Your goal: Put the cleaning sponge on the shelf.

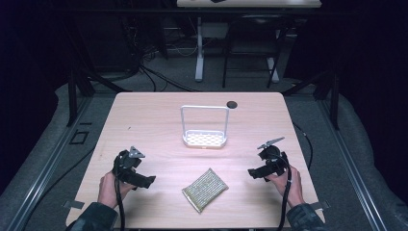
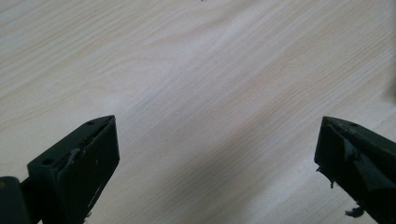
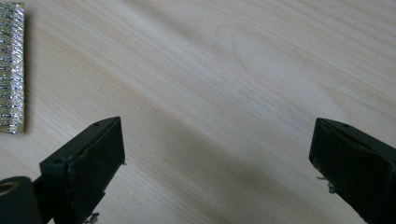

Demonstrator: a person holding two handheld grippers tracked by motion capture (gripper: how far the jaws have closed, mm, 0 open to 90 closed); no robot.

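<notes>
A silvery-gold scouring sponge (image 1: 205, 189) lies flat near the table's front edge, between both hands. Its end also appears at the left edge of the right gripper view as a sponge (image 3: 11, 65). A white wire rack (image 1: 204, 126) with a perforated base and tall handle stands upright at the table's middle. My left gripper (image 1: 146, 181) rests low at the front left, open, nothing between its jaws, as the left gripper (image 2: 217, 158) over bare wood confirms. My right gripper (image 1: 253, 173) sits at the front right, open and empty, seen as the right gripper (image 3: 217, 163) pointing toward the sponge.
A light wooden table (image 1: 144, 120) carries everything. A small dark round spot (image 1: 232, 104) sits near the far edge behind the rack. Beyond the table stand another desk's legs (image 1: 199, 48) and cables on a grey floor.
</notes>
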